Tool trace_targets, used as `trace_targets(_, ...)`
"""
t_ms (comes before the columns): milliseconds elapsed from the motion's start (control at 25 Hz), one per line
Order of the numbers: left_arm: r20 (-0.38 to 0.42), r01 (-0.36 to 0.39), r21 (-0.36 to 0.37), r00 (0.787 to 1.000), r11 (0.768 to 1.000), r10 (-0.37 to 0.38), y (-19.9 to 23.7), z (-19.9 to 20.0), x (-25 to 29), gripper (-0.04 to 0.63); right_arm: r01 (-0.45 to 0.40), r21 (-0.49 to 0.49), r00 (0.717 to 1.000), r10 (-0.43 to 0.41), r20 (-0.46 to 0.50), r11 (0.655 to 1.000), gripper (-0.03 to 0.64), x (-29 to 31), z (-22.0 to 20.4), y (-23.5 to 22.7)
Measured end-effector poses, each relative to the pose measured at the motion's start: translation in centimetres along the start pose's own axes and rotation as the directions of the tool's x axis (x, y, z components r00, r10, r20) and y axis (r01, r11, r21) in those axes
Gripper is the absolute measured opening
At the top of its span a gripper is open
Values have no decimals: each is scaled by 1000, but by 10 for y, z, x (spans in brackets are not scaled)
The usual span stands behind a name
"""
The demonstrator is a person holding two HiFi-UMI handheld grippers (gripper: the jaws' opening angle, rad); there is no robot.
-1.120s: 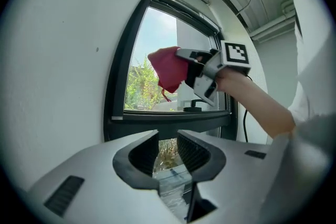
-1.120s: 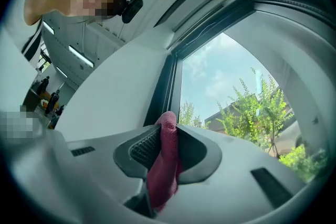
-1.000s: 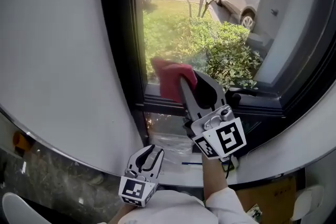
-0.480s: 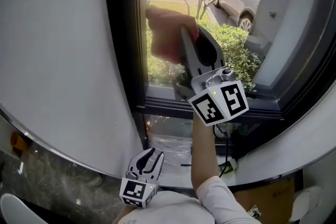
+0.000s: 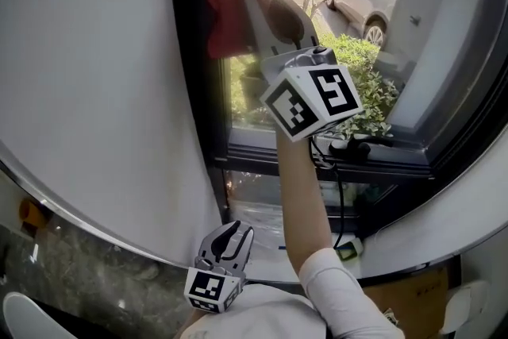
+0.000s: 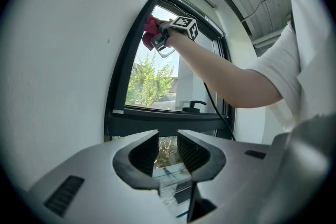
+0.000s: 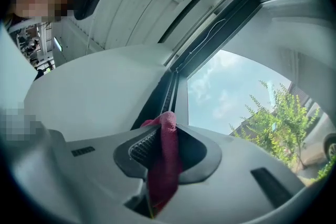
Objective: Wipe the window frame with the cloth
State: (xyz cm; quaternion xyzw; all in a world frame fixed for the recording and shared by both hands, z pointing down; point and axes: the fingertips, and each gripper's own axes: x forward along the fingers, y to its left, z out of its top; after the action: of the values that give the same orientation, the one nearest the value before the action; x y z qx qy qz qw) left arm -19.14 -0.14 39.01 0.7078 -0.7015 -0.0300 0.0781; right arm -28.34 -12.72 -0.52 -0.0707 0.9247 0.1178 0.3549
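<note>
Plain white wall [image 5: 87,75] fills the left of the frame. At centre, a dark-framed window [image 5: 194,99] shows sunlit green shrubs [image 5: 361,83]. Mottled dark stone surface [image 5: 71,266] lies at lower left.

Cloth [image 5: 222,20] up high on the window frame's [image 5: 194,91] left side
It sat between the right gripper's [image 5: 242,0] jaws, against the upright, with the wall [image 5: 87,75] just left of that. The left gripper [image 5: 238,230] hung well below, under the frame's bottom rail, window handle [image 5: 365,145] up to its right.

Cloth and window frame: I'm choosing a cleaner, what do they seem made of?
Cloth: soft red fabric, perhaps microfibre, judging by its fuzzy, limp fold. Window frame: dark, smooth, matte, likely coated metal or plastic; the look leaves it open.
</note>
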Motion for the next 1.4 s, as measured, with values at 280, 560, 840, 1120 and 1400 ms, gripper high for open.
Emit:
trace_targets(280,-16,-15,-9,1000,1000,15,11,-5,-8,115,-2,26,999,3,-42,1000,84,17,-27,-2)
trace_targets(560,-38,-4,-19,999,1000,3,13,-12,-8,115,-7,-56,998,4,-65,998,78,18,-26,2)
trace_targets(840,-48,-11,-26,999,1000,9,18,-15,-12,115,19,-110,998,-26,-61,994,77,16,-26,4)
trace_targets(1120,-38,15,-23,999,1000,-16,16,-15,-12,115,1,-113,997,-9,-72,994,74,15,-29,4)
trace_targets(1400,-53,27,-39,998,999,-29,13,-18,-15,115,15,-74,998,-20,-62,997,74,13,-29,4)
